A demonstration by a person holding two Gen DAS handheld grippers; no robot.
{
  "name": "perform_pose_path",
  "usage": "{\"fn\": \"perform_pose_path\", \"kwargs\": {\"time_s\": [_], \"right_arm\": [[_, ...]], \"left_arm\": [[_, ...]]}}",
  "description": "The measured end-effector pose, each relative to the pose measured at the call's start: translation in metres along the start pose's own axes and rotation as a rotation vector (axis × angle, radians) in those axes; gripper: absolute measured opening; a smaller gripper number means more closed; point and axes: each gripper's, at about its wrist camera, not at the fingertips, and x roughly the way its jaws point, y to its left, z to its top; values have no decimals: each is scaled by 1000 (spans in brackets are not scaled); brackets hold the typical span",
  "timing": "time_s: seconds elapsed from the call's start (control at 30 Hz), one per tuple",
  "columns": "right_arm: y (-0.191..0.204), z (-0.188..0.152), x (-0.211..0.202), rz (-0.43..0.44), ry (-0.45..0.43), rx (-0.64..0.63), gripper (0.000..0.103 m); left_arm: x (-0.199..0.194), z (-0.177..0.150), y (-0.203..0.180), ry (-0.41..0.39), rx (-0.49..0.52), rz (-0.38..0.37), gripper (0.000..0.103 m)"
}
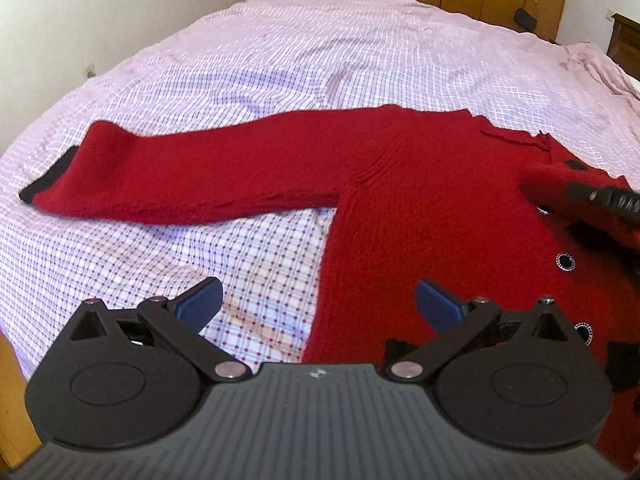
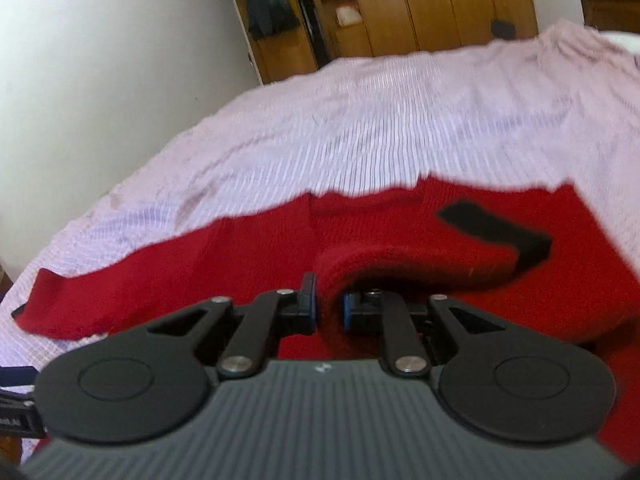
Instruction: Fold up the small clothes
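Observation:
A red knitted cardigan with dark round buttons lies flat on the bed. One sleeve stretches out to the left and ends in a black cuff. My left gripper is open just above the cardigan's side edge, below that sleeve's armpit, with nothing between its fingers. My right gripper is shut on the other sleeve, which arches over the cardigan's front, its black cuff lying on the body. The left wrist view shows the right gripper at the right edge, holding that red fabric.
The bed is covered by a pink and white checked sheet, wrinkled in places. A white wall runs along the left side. Wooden wardrobes stand beyond the far end of the bed, with dark clothes hanging there.

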Motion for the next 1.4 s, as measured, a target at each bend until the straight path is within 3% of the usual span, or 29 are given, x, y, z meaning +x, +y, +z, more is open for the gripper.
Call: {"fn": "perform_pose_path", "kwargs": {"time_s": [0.03,0.2,0.33,0.57,0.8,1.17,1.27,1.4], "right_arm": [[0,-3,1,-2,12,7,18],[2,-18,-1,29,76,34,49],[3,-19,-15,45,89,19,61],[-15,-8,-75,60,107,83,62],[-53,8,-119,-22,62,99,63],[-104,-22,-110,-153,37,217,65],[-117,-29,-106,-148,24,259,65],[-127,-36,-99,-127,1,278,64]], "left_arm": [[1,0,1,1,0,-1,103],[2,0,-1,-1,7,-8,103],[3,3,-6,-1,13,-15,103],[-5,14,-30,-31,67,-52,103],[-17,32,-76,-83,174,-117,103],[-15,33,-165,-98,344,-184,103],[-7,32,-185,-103,373,-208,103],[5,28,-218,-139,459,-193,92]]}}
